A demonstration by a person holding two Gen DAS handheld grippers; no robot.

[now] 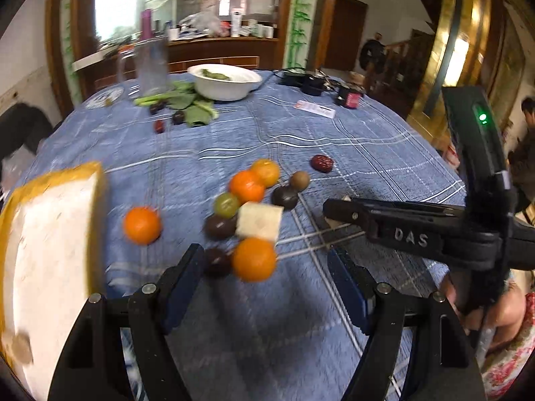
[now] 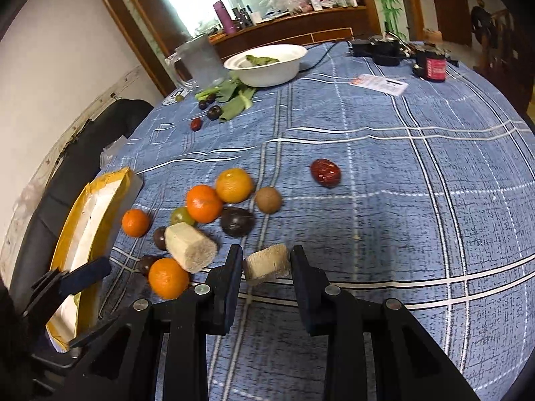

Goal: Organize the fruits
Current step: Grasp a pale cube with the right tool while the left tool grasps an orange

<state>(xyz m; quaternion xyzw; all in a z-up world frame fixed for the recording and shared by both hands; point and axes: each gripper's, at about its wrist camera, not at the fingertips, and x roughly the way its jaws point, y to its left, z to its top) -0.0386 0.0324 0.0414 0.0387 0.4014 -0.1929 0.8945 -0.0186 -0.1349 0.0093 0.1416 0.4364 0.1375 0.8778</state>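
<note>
Covering the whole bench, the blue checked cloth [image 2: 401, 173] still carries nearly all the fruit, and the yellow-edged tray [image 2: 97, 214] by its left edge looks almost bare, so I judge the sorting barely begun. Loose oranges [image 2: 204, 203], dark plums and a red date [image 2: 325, 172] cluster mid-cloth, with open room to their right. Left tongs [image 1: 265, 272] stand open and empty; right tongs [image 2: 266, 264] bracket a small pale cut chunk [image 2: 266, 263], jaws not yet pressing.
</note>
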